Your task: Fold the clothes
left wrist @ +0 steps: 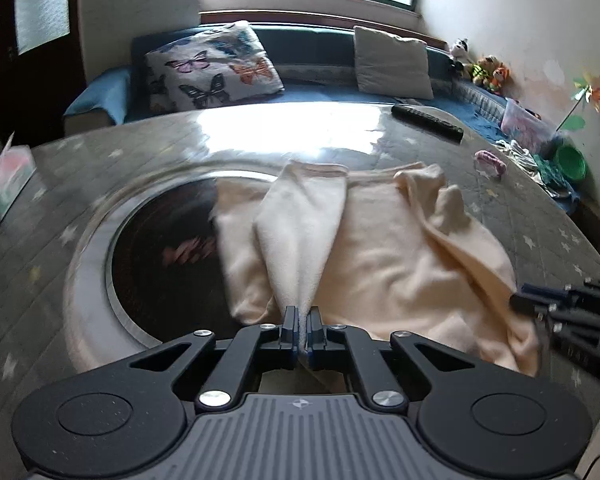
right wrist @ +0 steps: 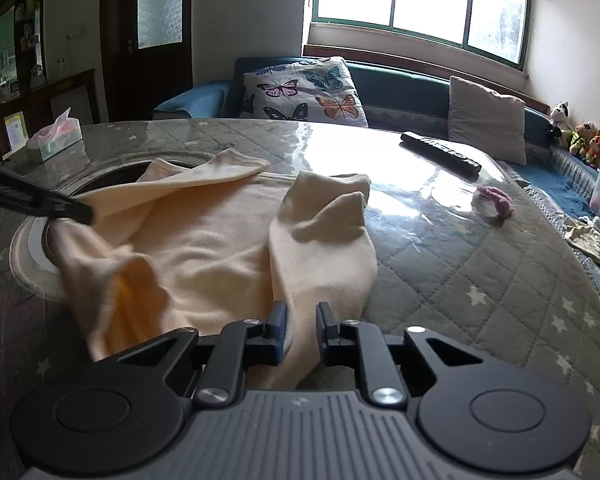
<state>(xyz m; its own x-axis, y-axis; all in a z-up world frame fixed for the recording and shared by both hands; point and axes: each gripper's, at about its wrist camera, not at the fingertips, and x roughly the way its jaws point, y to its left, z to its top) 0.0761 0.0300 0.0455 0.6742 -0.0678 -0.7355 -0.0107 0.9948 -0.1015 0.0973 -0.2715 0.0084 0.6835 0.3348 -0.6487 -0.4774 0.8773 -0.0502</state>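
Left wrist camera shows my left gripper (left wrist: 302, 330) with its fingers (left wrist: 289, 326) squeezed nearly together on a bunched fold of the soft cream-coloured garment (left wrist: 380, 256). That pinched bit rises from the fingers like a tent and fans out toward the far edge of the cloth. The rest of the garment lies spread on the round worktop with the grey quilted star cover (left wrist: 540, 216). Its left part hangs over the dark round hole with a silver ring (left wrist: 160, 252) in the middle of the worktop. My right gripper (left wrist: 556, 312) peeks in from the right side, at the near right corner of the cloth.

From the right wrist camera, my right gripper (right wrist: 302, 334) has its fingers (right wrist: 278, 330) a little apart, with a strip of the cream garment (right wrist: 204, 248) running between them. I cannot tell if they press it tight. A sleeve lies folded over just ahead of them. My left gripper (right wrist: 40, 200) comes in from the left, and cloth droops from its tip.

Further back on the worktop lie a long black remote control (right wrist: 440, 152) and a small pink knitted ring (right wrist: 496, 204), well apart from the garment. A green tissue box (right wrist: 56, 138) sits at the far left edge. Behind the worktop, a butterfly-print pillow (right wrist: 304, 94) rests on a blue sofa (right wrist: 400, 88).
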